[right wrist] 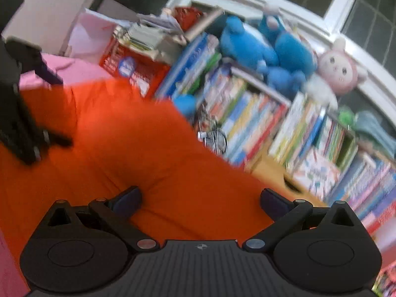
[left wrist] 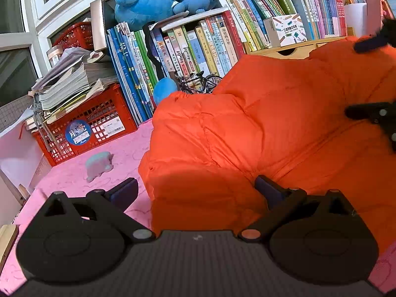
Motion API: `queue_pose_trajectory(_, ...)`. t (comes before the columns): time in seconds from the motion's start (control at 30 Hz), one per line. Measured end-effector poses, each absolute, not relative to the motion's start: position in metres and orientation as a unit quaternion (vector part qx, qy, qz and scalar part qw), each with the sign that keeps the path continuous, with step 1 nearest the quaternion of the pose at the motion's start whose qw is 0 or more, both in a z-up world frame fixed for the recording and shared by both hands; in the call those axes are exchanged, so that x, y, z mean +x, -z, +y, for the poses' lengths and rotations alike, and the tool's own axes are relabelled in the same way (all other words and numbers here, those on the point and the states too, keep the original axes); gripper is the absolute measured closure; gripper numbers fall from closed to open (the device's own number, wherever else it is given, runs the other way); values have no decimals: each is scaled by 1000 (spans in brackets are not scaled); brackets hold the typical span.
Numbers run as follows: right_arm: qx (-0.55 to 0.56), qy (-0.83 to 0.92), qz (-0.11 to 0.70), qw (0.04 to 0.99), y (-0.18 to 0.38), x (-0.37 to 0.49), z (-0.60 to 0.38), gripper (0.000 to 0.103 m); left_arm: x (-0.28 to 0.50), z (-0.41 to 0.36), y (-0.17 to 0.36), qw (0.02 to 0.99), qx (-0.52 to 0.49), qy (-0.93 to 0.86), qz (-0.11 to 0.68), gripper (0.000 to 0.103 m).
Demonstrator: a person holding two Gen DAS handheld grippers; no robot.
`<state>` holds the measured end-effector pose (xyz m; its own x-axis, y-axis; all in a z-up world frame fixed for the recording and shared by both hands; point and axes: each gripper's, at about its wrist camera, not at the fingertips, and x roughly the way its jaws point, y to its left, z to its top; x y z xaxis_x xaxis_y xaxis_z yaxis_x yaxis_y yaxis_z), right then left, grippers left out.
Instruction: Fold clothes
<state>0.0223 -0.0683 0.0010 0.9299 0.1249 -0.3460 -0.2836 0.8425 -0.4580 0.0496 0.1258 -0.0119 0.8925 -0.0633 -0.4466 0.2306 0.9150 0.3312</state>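
A puffy orange down jacket (left wrist: 259, 128) lies in a thick folded heap on the pink cloth-covered table (left wrist: 74, 180). My left gripper (left wrist: 195, 190) stands open over the jacket's near left edge, its fingers wide apart with nothing clamped between them. The right gripper (left wrist: 371, 79) shows at the right edge of the left wrist view, above the jacket's far right part. In the right wrist view, which is blurred, my right gripper (right wrist: 200, 198) is open above the jacket (right wrist: 148, 148). The left gripper (right wrist: 59, 109) appears at that view's left edge.
A red crate (left wrist: 94, 128) with stacked papers stands at the back left. Rows of books (left wrist: 198, 49) fill shelves behind the jacket, with blue plush toys (left wrist: 160, 2) on top. A small grey-blue figure (left wrist: 99, 165) lies on the cloth. A toy bicycle (left wrist: 198, 81) stands by the books.
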Motion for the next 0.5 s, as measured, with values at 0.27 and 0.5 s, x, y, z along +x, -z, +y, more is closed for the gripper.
queue_pose_trajectory(0.27, -230, -55, 169, 957, 2, 17, -120, 0, 49, 125, 12, 953, 194, 75, 218, 0)
queue_pose_trajectory(0.5, -210, -22, 178, 961, 5, 11, -156, 0, 49, 124, 12, 953, 194, 75, 218, 0)
